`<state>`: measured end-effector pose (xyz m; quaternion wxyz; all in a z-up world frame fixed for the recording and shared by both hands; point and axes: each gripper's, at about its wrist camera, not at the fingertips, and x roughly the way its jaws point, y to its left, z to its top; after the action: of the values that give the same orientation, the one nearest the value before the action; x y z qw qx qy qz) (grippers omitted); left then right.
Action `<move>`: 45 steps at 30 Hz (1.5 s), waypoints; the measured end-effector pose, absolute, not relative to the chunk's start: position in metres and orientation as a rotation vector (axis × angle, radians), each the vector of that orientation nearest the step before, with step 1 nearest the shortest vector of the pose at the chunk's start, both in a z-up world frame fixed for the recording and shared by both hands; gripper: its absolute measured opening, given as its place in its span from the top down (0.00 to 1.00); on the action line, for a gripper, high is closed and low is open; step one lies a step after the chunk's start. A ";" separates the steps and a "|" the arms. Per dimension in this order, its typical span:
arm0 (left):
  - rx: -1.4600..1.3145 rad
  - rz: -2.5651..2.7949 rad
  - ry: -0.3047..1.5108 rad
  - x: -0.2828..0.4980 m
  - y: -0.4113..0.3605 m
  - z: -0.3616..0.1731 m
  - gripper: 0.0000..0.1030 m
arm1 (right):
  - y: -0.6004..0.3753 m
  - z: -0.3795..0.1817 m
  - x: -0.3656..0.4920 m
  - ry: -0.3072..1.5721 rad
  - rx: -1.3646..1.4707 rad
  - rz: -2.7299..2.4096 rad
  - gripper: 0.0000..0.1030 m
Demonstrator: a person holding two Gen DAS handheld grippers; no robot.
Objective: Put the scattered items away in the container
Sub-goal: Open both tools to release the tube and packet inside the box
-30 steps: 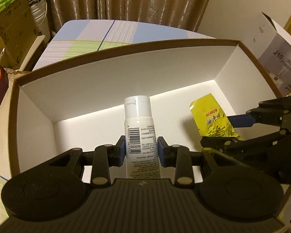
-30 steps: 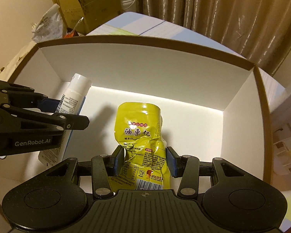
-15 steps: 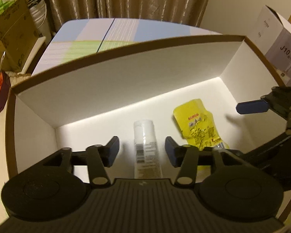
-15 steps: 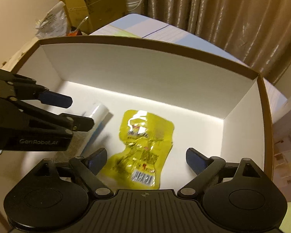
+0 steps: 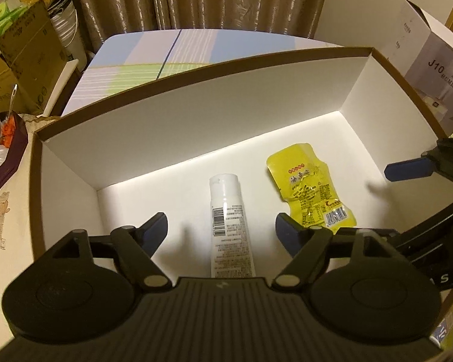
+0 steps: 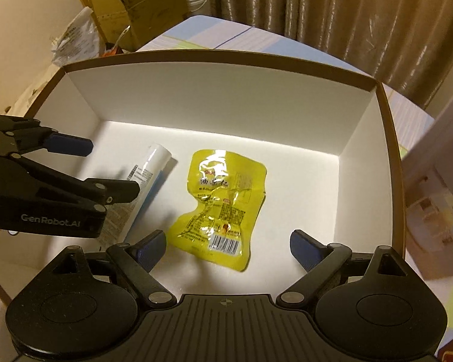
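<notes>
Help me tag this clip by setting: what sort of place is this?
Probably a room in a home, perhaps a bedroom or storeroom. Floor-length curtains hang behind a surface under a striped cloth, cardboard boxes are stacked alongside, and a humidifier carton stands by.

Brown curtains (image 5: 226,0) behind striped tabletop (image 5: 172,51) — cardboard boxes (image 5: 24,57) stacked left, warm dim light.

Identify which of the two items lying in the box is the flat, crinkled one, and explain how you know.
The yellow snack packet: a flat, creased foil pouch with a barcode at its near end. The white tube beside it is rounded, with a cap, and lies apart on the box floor.
</notes>
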<state>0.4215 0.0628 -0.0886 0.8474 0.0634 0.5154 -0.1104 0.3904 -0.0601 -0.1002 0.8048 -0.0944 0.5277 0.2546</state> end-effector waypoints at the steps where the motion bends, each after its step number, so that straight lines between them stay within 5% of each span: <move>1: 0.130 -0.229 1.088 0.420 0.063 -0.087 0.26 | -0.061 -0.099 0.389 1.129 -0.200 0.545 0.09; 45: 0.129 -0.154 0.915 0.247 0.065 0.023 0.15 | -0.114 0.009 0.242 0.865 -0.098 0.571 0.08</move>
<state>0.2468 0.0654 0.0233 0.8922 0.0623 0.4411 -0.0744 0.2417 -0.1143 0.0085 0.8674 -0.0468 0.4134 0.2730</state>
